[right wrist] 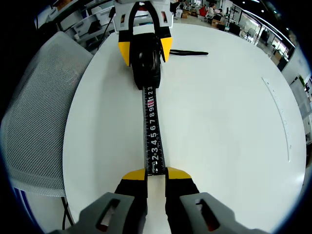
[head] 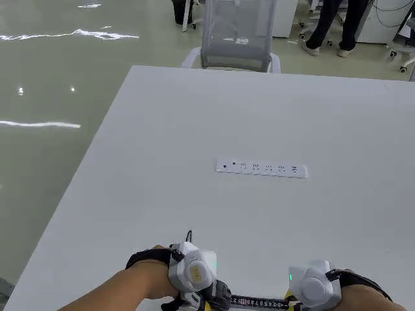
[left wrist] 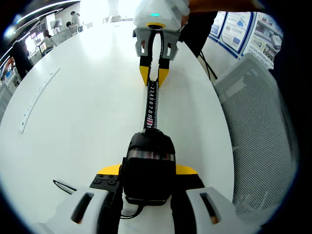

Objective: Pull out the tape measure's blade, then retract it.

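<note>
Power strip (head: 261,168) is lying mid-frame on the white counter (head: 162,129), well apart from both tools. A mesh chair (head: 237,32) is sitting at the top edge, and a person's legs (head: 331,26) are standing upper right. The right gripper view is picking up a black strap (right wrist: 187,52) near the tape measure (left wrist: 148,161). Left tool (left wrist: 148,170) is clenching the tape measure's black body at the bottom of the head view. Right tool (right wrist: 156,174) is pinching the blade (right wrist: 152,131) tip, and the blade is stretching flat between them, numbers up.
</note>
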